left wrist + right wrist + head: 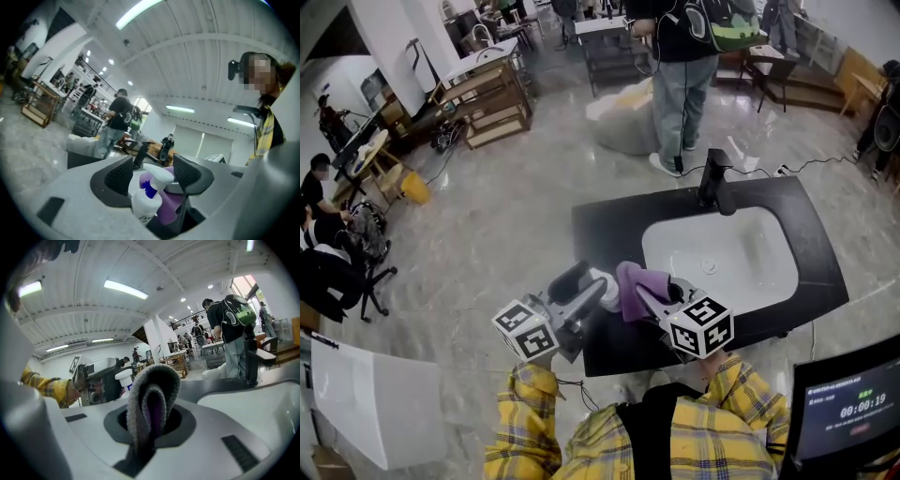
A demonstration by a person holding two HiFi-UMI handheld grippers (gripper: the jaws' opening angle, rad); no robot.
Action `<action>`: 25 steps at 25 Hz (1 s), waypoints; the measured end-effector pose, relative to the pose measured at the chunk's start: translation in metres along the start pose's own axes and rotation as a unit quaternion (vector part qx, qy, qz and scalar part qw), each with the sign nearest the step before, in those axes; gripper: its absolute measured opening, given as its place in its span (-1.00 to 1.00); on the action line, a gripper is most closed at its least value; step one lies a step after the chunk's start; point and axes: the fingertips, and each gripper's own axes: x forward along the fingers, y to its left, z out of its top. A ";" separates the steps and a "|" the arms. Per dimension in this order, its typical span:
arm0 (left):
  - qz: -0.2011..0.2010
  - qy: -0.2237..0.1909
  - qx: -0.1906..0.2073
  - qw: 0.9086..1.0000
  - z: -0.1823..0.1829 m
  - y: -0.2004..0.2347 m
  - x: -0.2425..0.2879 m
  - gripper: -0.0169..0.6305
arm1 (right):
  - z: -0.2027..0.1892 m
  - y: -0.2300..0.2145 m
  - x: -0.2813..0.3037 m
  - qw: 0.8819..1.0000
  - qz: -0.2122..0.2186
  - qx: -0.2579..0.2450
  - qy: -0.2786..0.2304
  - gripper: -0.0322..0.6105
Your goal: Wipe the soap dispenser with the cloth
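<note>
The white soap dispenser with a blue pump neck hangs over the front left corner of the black counter. It sits between the jaws of my left gripper, which is shut on its body. In the left gripper view the dispenser stands upright between the jaws of the left gripper. The purple cloth lies against its right side. My right gripper is shut on the folded cloth and holds it to the dispenser. The right gripper view shows the cloth looped up out of its jaws, with the dispenser's cap behind.
A white basin is set in the counter, with a black faucet at its far rim. A person stands beyond the counter beside a pale heap. A wooden shelf cart stands far left. A screen is at lower right.
</note>
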 end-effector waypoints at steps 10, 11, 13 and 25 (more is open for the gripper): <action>0.182 -0.013 -0.060 0.981 -0.012 0.000 0.000 -0.20 | 0.011 0.009 0.004 0.999 0.020 -0.027 -0.012 -0.77; 0.201 -0.007 -0.060 0.978 -0.016 0.000 0.000 -0.20 | 0.010 0.009 0.005 0.999 0.020 -0.025 -0.013 -0.77; 0.231 0.007 -0.054 0.971 -0.022 0.002 0.005 -0.20 | 0.011 0.008 0.006 0.999 0.020 -0.022 -0.012 -0.77; 0.107 0.052 -0.048 0.992 -0.021 -0.002 0.012 -0.40 | 0.010 0.011 0.006 0.999 0.028 -0.014 -0.006 -0.77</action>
